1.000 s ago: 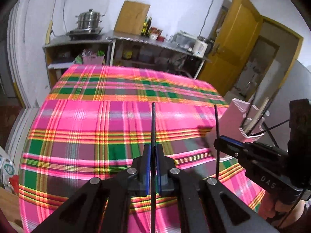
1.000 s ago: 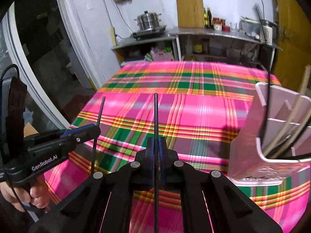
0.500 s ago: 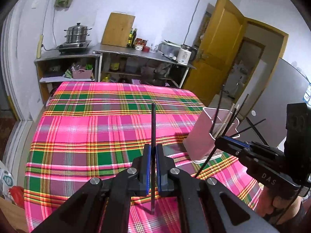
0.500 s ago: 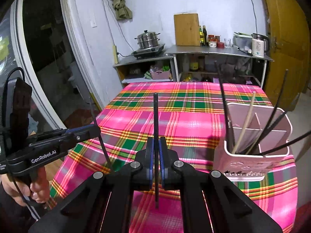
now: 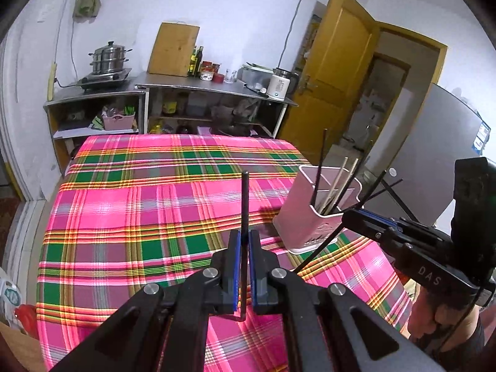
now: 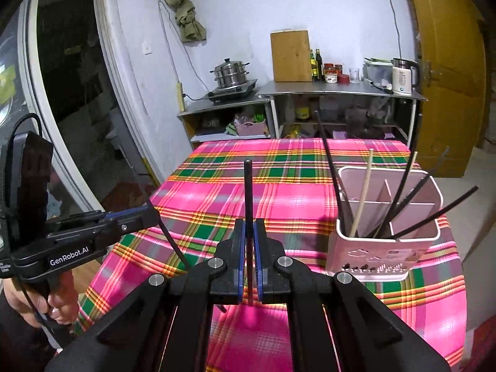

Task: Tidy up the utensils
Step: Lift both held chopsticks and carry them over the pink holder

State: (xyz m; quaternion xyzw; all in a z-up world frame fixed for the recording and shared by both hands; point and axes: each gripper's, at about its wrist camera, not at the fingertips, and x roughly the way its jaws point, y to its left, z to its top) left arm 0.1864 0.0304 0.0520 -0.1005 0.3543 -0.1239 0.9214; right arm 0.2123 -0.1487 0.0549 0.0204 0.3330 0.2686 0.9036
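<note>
Plaid cloth covered the counter across the middle of my left wrist view, the pink utensil holder at right of centre. My left fingers were clamped shut on a black chopstick standing upright.

From the right wrist view, my right fingers pinched another black chopstick, the holder at lower right. Sticks already splayed out of it; I judged that an incoming tip could snag them, or pivot in so thin a grip.
</note>
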